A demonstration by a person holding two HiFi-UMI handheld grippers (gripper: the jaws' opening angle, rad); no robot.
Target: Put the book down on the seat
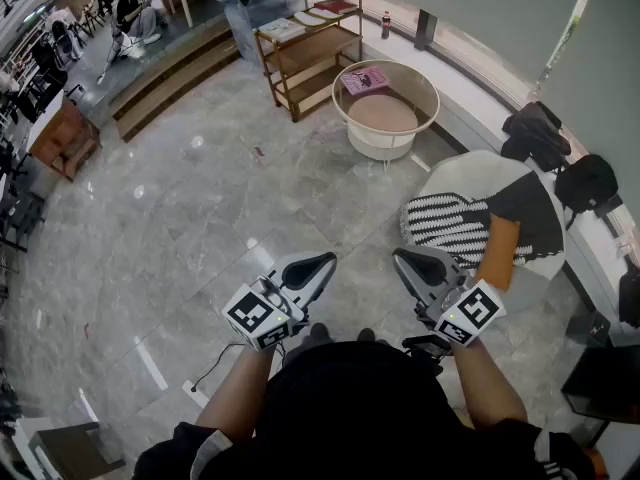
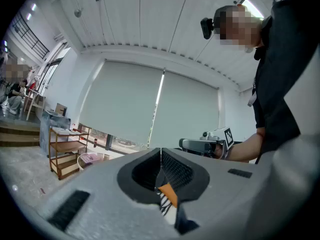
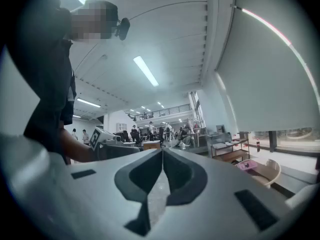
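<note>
The left claw [image 1: 318,264] is pressed together with nothing between its jaws; the orange and stripes seen past them are cushions farther off. The right claw [image 1: 408,260] is likewise shut tight and empty. Both hang close to the person's waist, above the marble floor [image 1: 200,228].

Well ahead, one pink book [image 1: 363,80] lies inside a round tub seat [image 1: 378,150], leaning on its far wall above the tan pad. Nearer, on the right, is a second seat, a white pouffe [image 1: 470,173], carrying one striped cushion [image 1: 445,226] and one orange cushion [image 1: 498,251].

In my judgement this fits two stages. Either the book already lies on the intended seat and the claws are clear of it, or the pouffe is the goal and the book awaits a pick-up. The views do not settle which.

Count: two claws, two seats, two cushions, one pink book. A few more books sit on the wooden shelf [image 1: 305,63].
</note>
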